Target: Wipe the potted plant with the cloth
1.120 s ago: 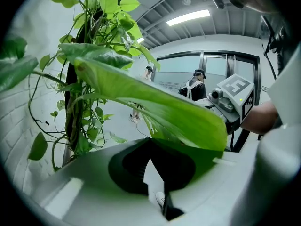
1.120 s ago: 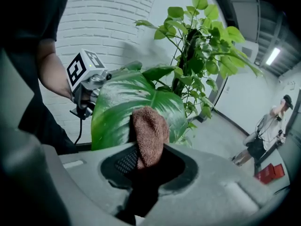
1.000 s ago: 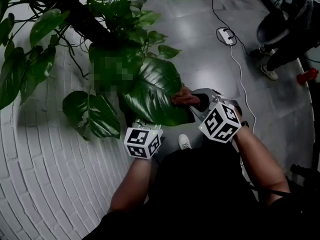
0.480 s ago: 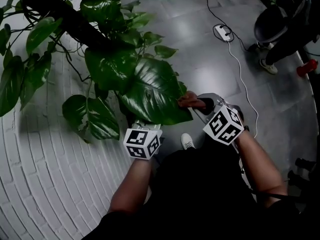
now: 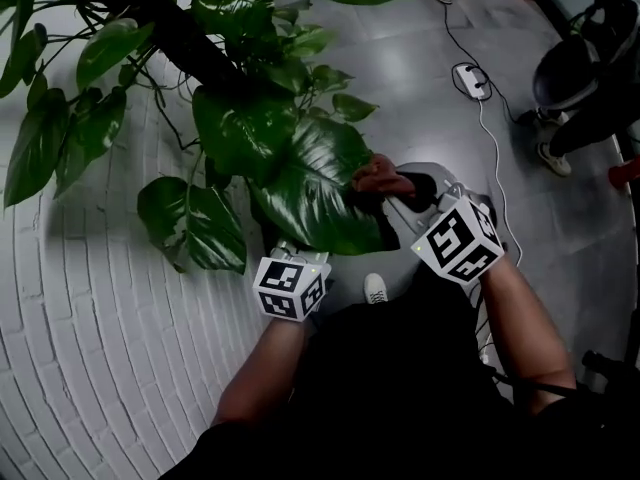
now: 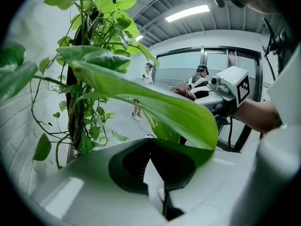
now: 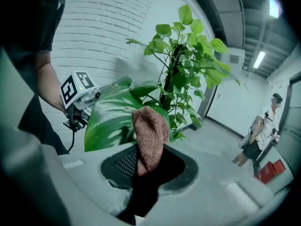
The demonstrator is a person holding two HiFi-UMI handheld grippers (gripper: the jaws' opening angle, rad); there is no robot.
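Observation:
The potted plant (image 5: 215,63) climbs up the left of the head view, its big glossy leaf (image 5: 315,193) hanging lowest. My left gripper (image 5: 290,255) sits under that leaf's near tip; in the left gripper view its jaws (image 6: 153,161) are shut on the big leaf (image 6: 178,112). My right gripper (image 5: 395,190) is shut on a brown cloth (image 5: 380,176) that presses on the leaf's right edge. In the right gripper view the cloth (image 7: 149,135) sticks up from the right gripper (image 7: 149,168), with the leaf (image 7: 113,117) just behind it.
A white brick wall (image 5: 90,298) curves along the left. On the grey floor lie a power strip (image 5: 472,78) and its cable. A person (image 5: 590,58) sits at the top right beside a red object (image 5: 625,173). My own shoe (image 5: 375,288) shows below the leaf.
The cloth in my right gripper has shifted slightly along the big leaf's right edge. My left gripper has stayed at the leaf's tip. The head view has drifted a little.

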